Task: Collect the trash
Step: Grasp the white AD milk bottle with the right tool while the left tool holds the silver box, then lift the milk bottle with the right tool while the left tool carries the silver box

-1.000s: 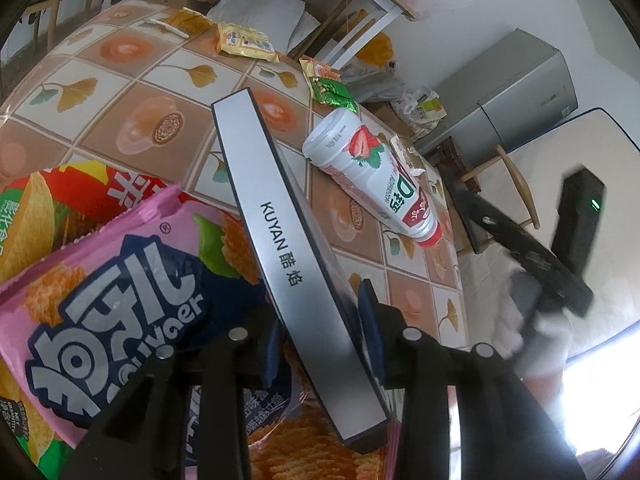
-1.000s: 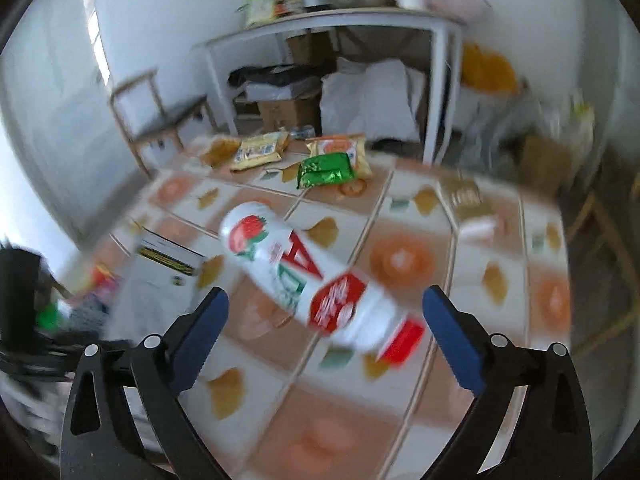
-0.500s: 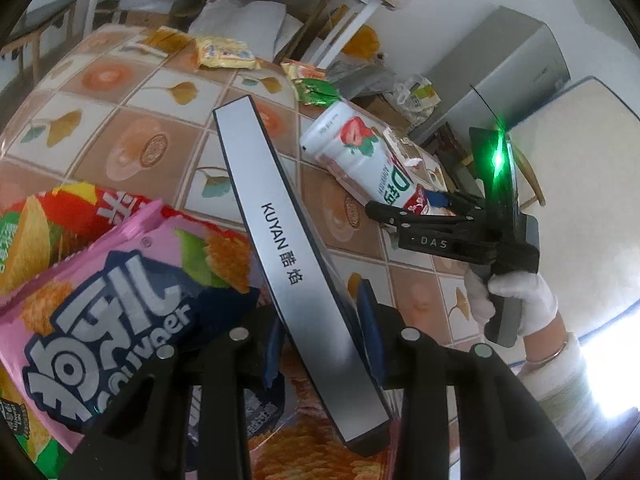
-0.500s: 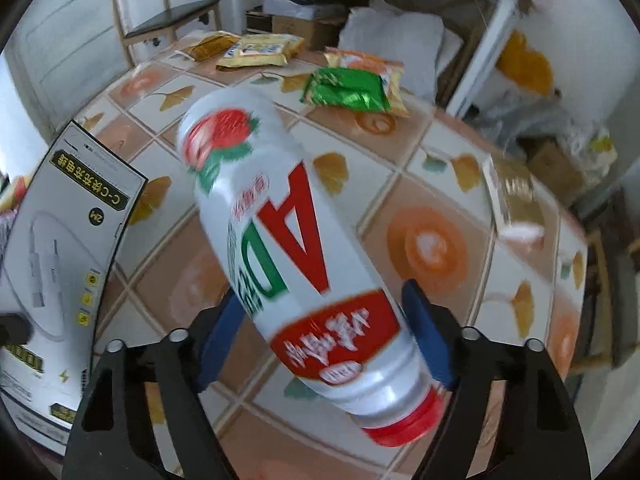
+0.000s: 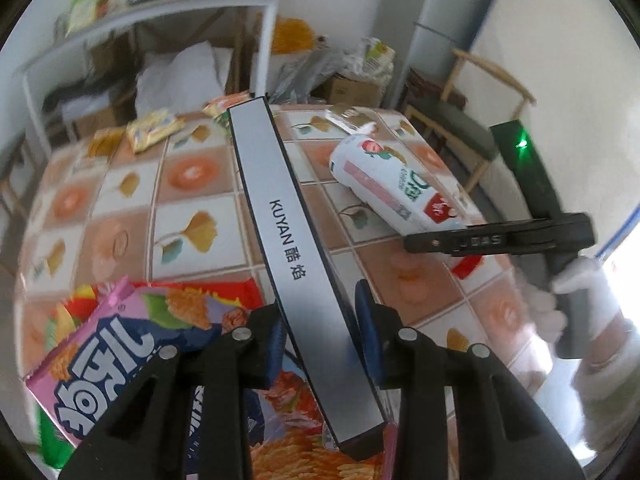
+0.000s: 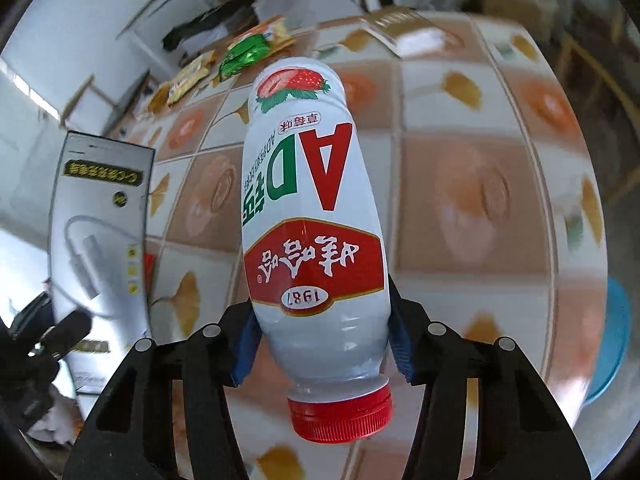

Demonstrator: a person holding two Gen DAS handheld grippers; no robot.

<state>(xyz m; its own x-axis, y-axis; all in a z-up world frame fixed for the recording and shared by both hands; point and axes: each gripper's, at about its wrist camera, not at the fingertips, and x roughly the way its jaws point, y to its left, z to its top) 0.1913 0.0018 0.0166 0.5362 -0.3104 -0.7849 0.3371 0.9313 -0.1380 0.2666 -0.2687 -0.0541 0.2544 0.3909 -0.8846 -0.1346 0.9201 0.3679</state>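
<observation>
My left gripper (image 5: 320, 332) is shut on a flat silver KUYAN box (image 5: 288, 232), held edge-up above a pink snack bag (image 5: 108, 352). The box also shows in the right wrist view (image 6: 100, 232). My right gripper (image 6: 320, 336) is shut on a white AD milk bottle (image 6: 312, 216) with a red cap (image 6: 340, 416), lifted off the tiled table (image 6: 472, 208). In the left wrist view the bottle (image 5: 396, 188) sits in the right gripper (image 5: 452, 240).
Snack wrappers lie at the table's far end: yellow ones (image 5: 152, 132) and a green one (image 6: 244, 56). A small carton (image 6: 416, 36) lies near the far edge. A blue basin (image 6: 612, 344) is beside the table at right. A chair (image 5: 472, 120) stands beyond.
My right gripper has closed on the bottle and lifted it off the table. My left gripper still holds the box and has swung so more of the far room shows.
</observation>
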